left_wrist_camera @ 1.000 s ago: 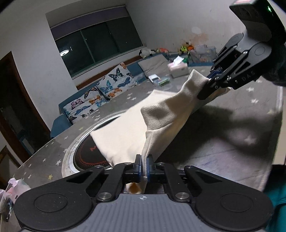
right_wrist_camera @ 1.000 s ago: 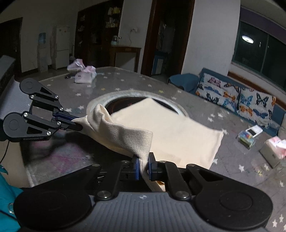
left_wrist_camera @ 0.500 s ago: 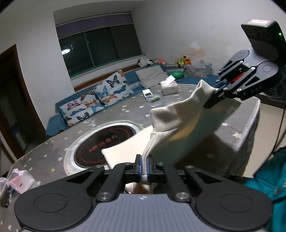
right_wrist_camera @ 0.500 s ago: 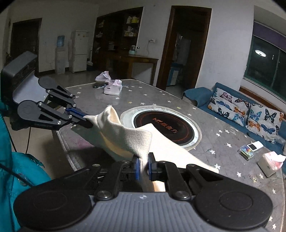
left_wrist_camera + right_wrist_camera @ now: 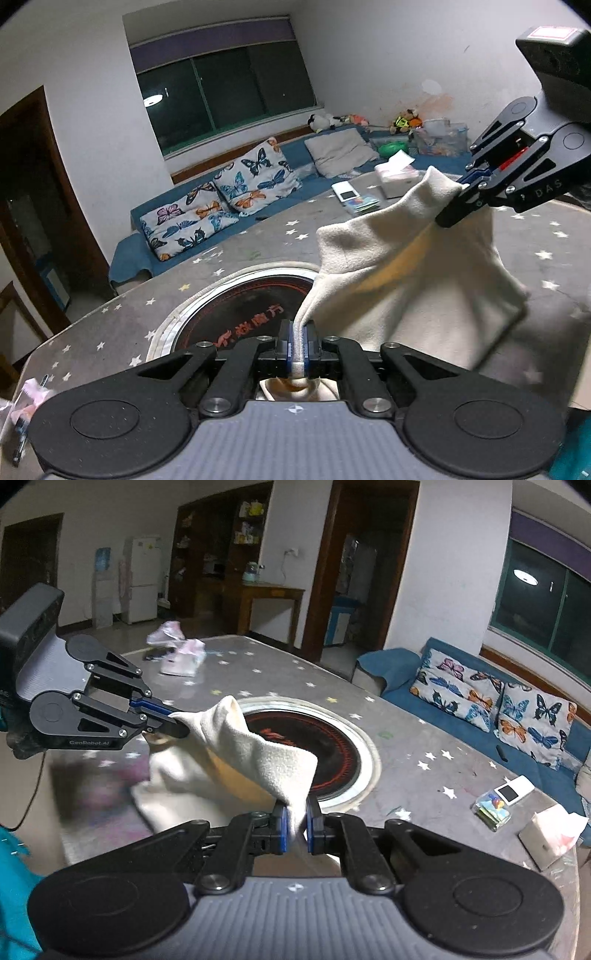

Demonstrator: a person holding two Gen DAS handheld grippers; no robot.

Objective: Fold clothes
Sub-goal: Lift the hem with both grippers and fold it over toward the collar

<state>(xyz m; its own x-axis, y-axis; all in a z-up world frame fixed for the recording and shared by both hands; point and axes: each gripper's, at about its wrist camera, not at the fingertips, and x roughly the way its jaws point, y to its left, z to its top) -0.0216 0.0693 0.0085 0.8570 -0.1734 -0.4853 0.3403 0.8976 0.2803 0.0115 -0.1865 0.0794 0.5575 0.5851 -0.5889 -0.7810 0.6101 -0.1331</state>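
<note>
A cream fleece garment [image 5: 402, 295] hangs between my two grippers above the grey star-patterned table [image 5: 110, 325]. My left gripper [image 5: 297, 345] is shut on one corner of it, seen close at the bottom of the left wrist view. The right gripper [image 5: 456, 208] pinches another corner at the upper right there. In the right wrist view the garment [image 5: 240, 760] sags from my right gripper [image 5: 295, 823], shut on its edge, across to the left gripper [image 5: 177, 727]. Its lower part is blurred near the table's front edge.
A round black hotplate with a white rim [image 5: 343, 753] is set into the table's middle. A tissue box [image 5: 550, 838], a small white device [image 5: 513, 790] and a packet [image 5: 491, 808] lie to the right. Pink bags [image 5: 177, 653] sit at the far end. A blue sofa with butterfly cushions [image 5: 221, 203] lines the wall.
Both grippers have lifted the garment up off the table and drawn it toward the near edge. The hotplate, covered a second ago, now shows in both views.
</note>
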